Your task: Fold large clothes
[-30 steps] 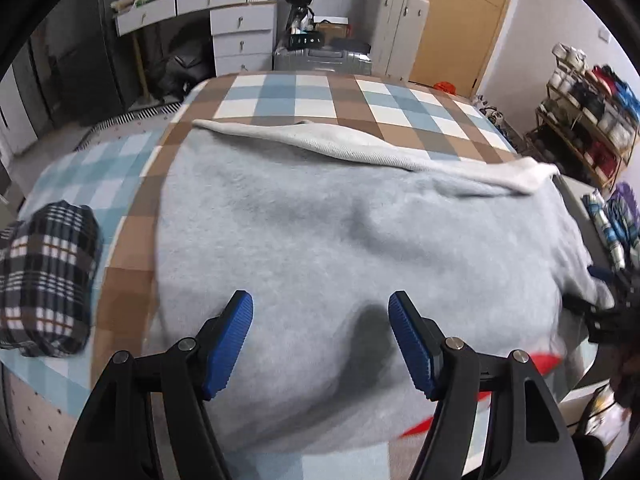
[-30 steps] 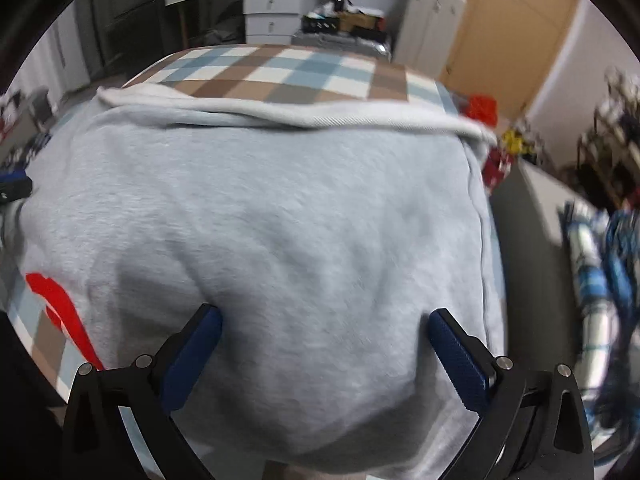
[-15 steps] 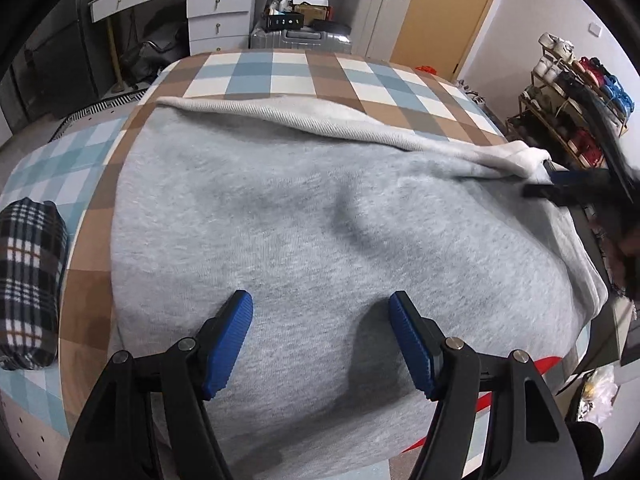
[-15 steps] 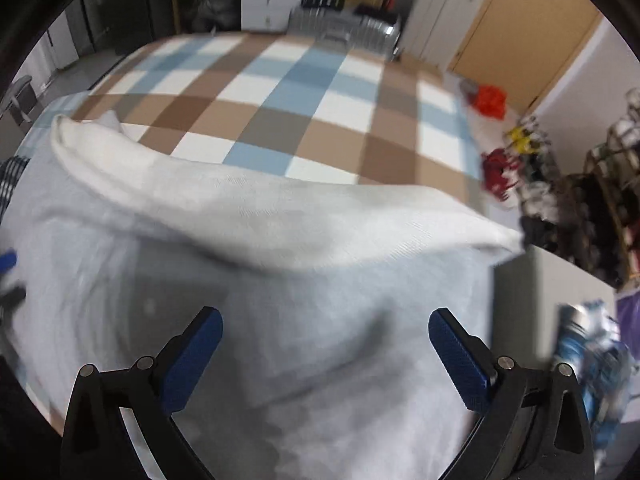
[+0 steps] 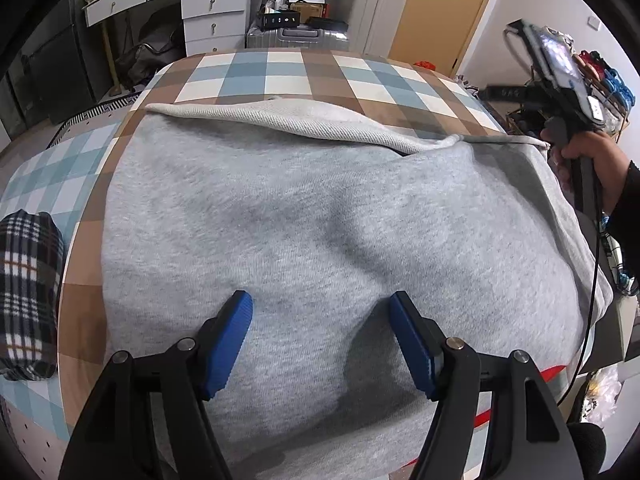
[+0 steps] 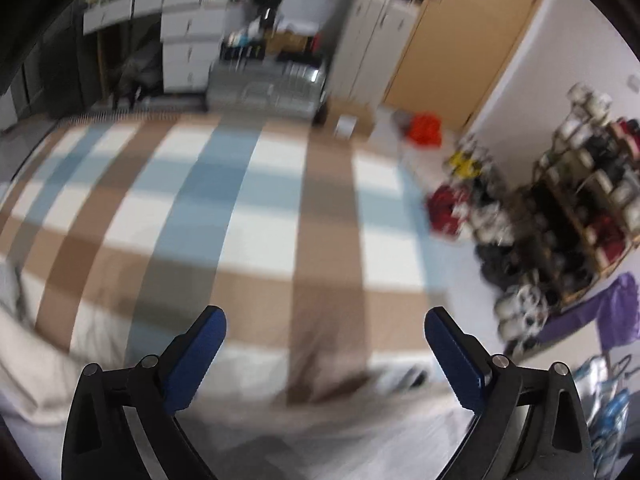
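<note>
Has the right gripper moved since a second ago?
Yes. The right gripper has travelled off the grey sweatshirt toward the far end of the checked bedspread, jaws open.

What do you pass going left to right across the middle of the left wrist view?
Folded plaid garment → checked bedspread → grey sweatshirt → hand holding the right gripper.

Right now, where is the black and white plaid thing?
In the left wrist view, the folded plaid cloth lies at the far left on the checked bedspread, apart from the grey sweatshirt on its right.
</note>
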A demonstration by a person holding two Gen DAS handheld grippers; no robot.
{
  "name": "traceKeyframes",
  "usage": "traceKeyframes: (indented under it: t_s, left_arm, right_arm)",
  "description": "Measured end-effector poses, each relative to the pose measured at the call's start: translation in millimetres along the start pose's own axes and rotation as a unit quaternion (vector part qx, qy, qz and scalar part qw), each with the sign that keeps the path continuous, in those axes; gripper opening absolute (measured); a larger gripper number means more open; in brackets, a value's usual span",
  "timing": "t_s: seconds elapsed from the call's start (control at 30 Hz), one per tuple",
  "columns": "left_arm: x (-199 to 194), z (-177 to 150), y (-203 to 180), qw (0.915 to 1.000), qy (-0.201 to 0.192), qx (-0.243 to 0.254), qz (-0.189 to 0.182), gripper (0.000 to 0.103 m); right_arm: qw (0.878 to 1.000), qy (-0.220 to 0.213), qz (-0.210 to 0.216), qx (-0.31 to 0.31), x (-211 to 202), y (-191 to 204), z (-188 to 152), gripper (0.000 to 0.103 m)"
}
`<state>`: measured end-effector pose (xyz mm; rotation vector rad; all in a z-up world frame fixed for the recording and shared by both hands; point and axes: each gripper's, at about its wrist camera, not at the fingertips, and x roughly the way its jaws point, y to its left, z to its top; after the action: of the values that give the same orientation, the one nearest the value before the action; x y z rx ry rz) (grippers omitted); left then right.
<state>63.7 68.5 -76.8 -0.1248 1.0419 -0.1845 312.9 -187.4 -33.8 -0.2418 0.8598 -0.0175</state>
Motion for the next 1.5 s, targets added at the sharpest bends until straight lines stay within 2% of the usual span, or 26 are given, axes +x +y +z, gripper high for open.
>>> traceKeyframes:
  t_s: [0.07, 0.23, 0.33, 0.37, 0.43, 0.47, 0.53, 0.6, 0.67, 0.8, 0.83, 0.9, 0.97, 1.0, 1.03, 1.07, 1.1, 1.2, 1.37, 1.4, 1.43, 1.5]
  left_arm:
    - [-1, 0, 1, 1.0000, 0.000, -0.001, -0.003, 0.067]
    - [-2, 1, 2, 1.0000, 0.002, -0.006, -0.006, 0.067]
    - [-3, 0, 3, 0.9999, 0.003, -0.011, -0.011, 0.067]
    - [-3, 0, 4, 0.9998, 0.003, -0.012, -0.013, 0.067]
    - [-4, 0, 7, 0.9998, 0.004, -0.015, -0.016, 0.067]
    - [-4, -1, 8, 0.9997, 0.003, -0.019, -0.018, 0.067]
    - [-5, -1, 11, 0.9993, 0.002, -0.028, -0.023, 0.067]
    - [-5, 0, 13, 0.9991, 0.002, -0.032, -0.027, 0.067]
    - [-6, -1, 15, 0.9989, 0.001, -0.034, -0.031, 0.067]
    - [-10, -1, 24, 0.9983, -0.003, -0.044, -0.039, 0.067]
    - [-12, -1, 28, 0.9978, -0.005, -0.050, -0.042, 0.067]
    - [-15, -1, 35, 0.9970, -0.007, -0.060, -0.049, 0.067]
    - [-16, 1, 40, 0.9956, -0.006, -0.073, -0.059, 0.067]
    - [-16, 1, 42, 0.9949, -0.004, -0.077, -0.065, 0.067]
    - [-16, 3, 43, 0.9943, -0.002, -0.081, -0.069, 0.067]
    - [-15, 3, 44, 0.9940, -0.001, -0.083, -0.071, 0.067]
    - [-15, 4, 44, 0.9938, 0.000, -0.084, -0.072, 0.067]
    - [-15, 4, 42, 0.9941, 0.000, -0.083, -0.071, 0.067]
    - [-12, 3, 40, 0.9949, 0.004, -0.078, -0.064, 0.067]
    - [-11, 4, 41, 0.9948, 0.005, -0.079, -0.064, 0.067]
    - [-11, 4, 41, 0.9948, 0.005, -0.080, -0.064, 0.067]
    - [-12, 4, 41, 0.9949, 0.004, -0.079, -0.063, 0.067]
  right_arm:
    - [1.000, -0.005, 0.024, 0.002, -8, -5, 2, 0.101]
    - [0.998, 0.000, 0.049, -0.041, -39, -6, -5, 0.101]
    - [0.992, 0.038, 0.119, -0.032, -54, -5, -12, 0.101]
    - [0.987, 0.042, 0.156, -0.026, -67, -1, -17, 0.101]
    - [0.975, 0.032, 0.217, -0.035, -92, 15, -24, 0.102]
    - [0.971, 0.022, 0.232, -0.055, -107, 29, -28, 0.102]
    - [0.969, 0.001, 0.216, -0.119, -128, 67, -35, 0.103]
    - [0.965, -0.006, 0.179, -0.192, -132, 111, -38, 0.103]
    - [0.953, -0.008, 0.160, -0.256, -129, 149, -39, 0.103]
    - [0.918, 0.009, 0.159, -0.363, -109, 202, -45, 0.102]
    - [0.914, 0.020, 0.159, -0.373, -102, 205, -46, 0.101]
    - [0.906, 0.048, 0.184, -0.379, -90, 210, -47, 0.097]
    - [0.906, 0.064, 0.193, -0.371, -79, 210, -47, 0.095]
    - [0.907, 0.072, 0.193, -0.368, -73, 211, -48, 0.088]
    - [0.910, 0.075, 0.183, -0.366, -66, 210, -48, 0.070]
    - [0.914, 0.081, 0.174, -0.358, -59, 209, -48, 0.060]
    - [0.918, 0.086, 0.166, -0.350, -54, 209, -46, 0.044]
    - [0.936, 0.067, 0.121, -0.323, -40, 204, -39, 0.028]
    - [0.957, 0.029, 0.056, -0.282, -25, 195, -19, 0.026]
    - [0.962, 0.027, 0.067, -0.264, -26, 190, -13, 0.026]
    - [0.963, 0.031, 0.102, -0.246, -31, 184, -7, 0.026]
    - [0.956, 0.042, 0.177, -0.230, -45, 174, -3, 0.029]
